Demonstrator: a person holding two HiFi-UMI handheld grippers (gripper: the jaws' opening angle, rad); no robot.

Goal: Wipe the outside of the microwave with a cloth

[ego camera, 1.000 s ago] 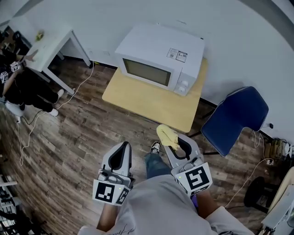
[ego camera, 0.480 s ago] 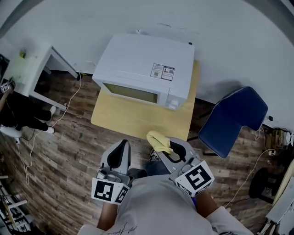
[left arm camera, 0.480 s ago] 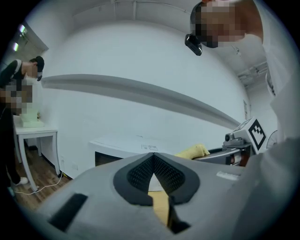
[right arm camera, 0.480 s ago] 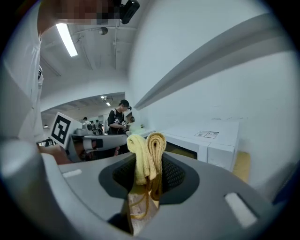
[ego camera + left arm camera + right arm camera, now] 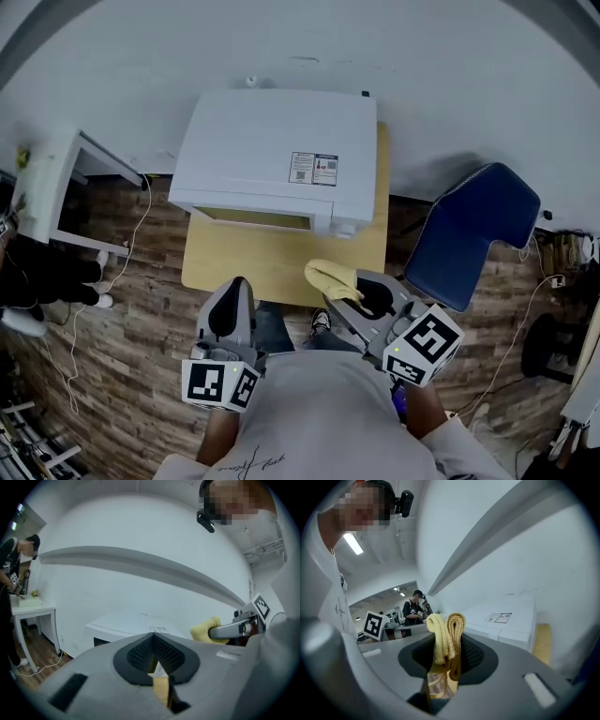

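Note:
A white microwave stands on a small light-wood table against the wall, its door facing me; it also shows in the left gripper view and the right gripper view. My right gripper is shut on a folded yellow cloth, held just short of the table's near edge, below the microwave's control panel. In the right gripper view the cloth sticks up between the closed jaws. My left gripper is shut with nothing in it, near the table's front edge.
A blue chair stands right of the table. A white side table is at the left, with a person in dark clothes beside it. Cables trail over the wood floor. The wall runs right behind the microwave.
I have stepped closer to the microwave, so it now sits more beneath me and I see its top. Both grippers came forward; the cloth stays clamped in the right one.

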